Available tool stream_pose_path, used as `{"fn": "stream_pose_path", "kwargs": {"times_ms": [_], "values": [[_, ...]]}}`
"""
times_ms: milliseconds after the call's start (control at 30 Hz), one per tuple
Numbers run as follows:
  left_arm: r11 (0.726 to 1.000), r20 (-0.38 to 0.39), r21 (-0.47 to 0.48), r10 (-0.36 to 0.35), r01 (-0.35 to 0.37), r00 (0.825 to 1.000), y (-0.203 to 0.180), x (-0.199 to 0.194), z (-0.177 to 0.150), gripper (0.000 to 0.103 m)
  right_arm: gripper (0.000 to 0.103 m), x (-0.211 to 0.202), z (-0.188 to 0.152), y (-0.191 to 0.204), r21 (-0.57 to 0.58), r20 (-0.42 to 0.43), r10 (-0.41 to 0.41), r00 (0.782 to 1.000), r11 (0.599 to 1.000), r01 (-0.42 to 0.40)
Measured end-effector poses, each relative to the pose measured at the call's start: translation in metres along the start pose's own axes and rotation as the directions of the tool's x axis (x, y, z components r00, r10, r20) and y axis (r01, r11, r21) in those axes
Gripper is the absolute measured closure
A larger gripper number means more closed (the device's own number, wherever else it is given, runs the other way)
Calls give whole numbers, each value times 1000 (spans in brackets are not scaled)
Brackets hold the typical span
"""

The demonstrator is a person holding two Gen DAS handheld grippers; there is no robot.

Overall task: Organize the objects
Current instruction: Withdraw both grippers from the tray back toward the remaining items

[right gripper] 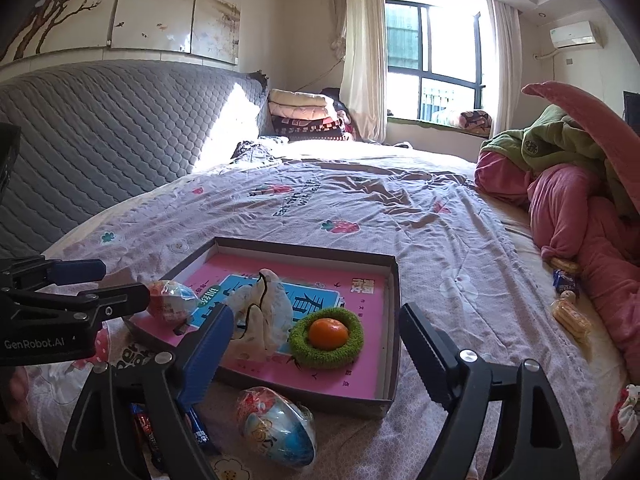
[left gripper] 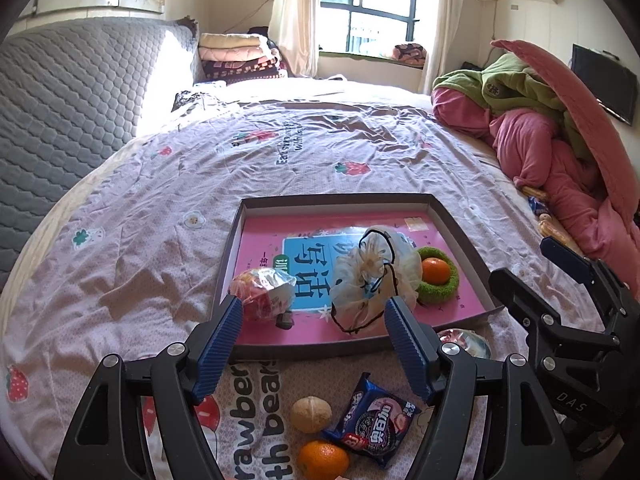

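Observation:
A shallow dark box [left gripper: 340,199] lined with a pink book lies on the strawberry-print bedsheet. Inside it are a foil-wrapped toy egg [left gripper: 262,294], a white drawstring bag [left gripper: 374,276] and an orange [left gripper: 435,271] sitting in a green ring [left gripper: 452,280]. My left gripper [left gripper: 314,308] is open over the box's near rim, nothing between its fingers. My right gripper [right gripper: 316,316] is open too, in front of the orange [right gripper: 328,334] and empty. A second toy egg [right gripper: 276,426] lies outside the box, below the right gripper.
On the sheet beneath the left gripper lie a walnut [left gripper: 311,414], another orange [left gripper: 323,460] and a cookie packet [left gripper: 372,420]. A heap of pink and green bedding [left gripper: 540,140] fills the right side, with snack packs [right gripper: 568,316] beside it. A grey quilted headboard [left gripper: 60,100] stands left.

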State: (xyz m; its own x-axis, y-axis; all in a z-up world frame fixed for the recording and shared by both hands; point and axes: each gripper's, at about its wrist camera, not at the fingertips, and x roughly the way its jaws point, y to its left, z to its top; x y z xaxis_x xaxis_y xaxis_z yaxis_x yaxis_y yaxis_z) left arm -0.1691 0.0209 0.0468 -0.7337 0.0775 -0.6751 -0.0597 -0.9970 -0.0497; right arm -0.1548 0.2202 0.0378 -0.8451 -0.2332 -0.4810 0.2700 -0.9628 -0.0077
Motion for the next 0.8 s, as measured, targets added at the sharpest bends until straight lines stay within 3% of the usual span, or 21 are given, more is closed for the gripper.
{"fn": "stream_pose_path", "kwargs": {"times_ms": [300,800], "values": [[1000,16,-16,1,-1,1000,9,-16,-9,25,15,-23,-1,15,-40,86,12,996,999,-8],[1000,17,-9,16,-16,1000,19,-29,-27,25,14,-43,-20,19,-23,75,23,997,1000,-21]]}}
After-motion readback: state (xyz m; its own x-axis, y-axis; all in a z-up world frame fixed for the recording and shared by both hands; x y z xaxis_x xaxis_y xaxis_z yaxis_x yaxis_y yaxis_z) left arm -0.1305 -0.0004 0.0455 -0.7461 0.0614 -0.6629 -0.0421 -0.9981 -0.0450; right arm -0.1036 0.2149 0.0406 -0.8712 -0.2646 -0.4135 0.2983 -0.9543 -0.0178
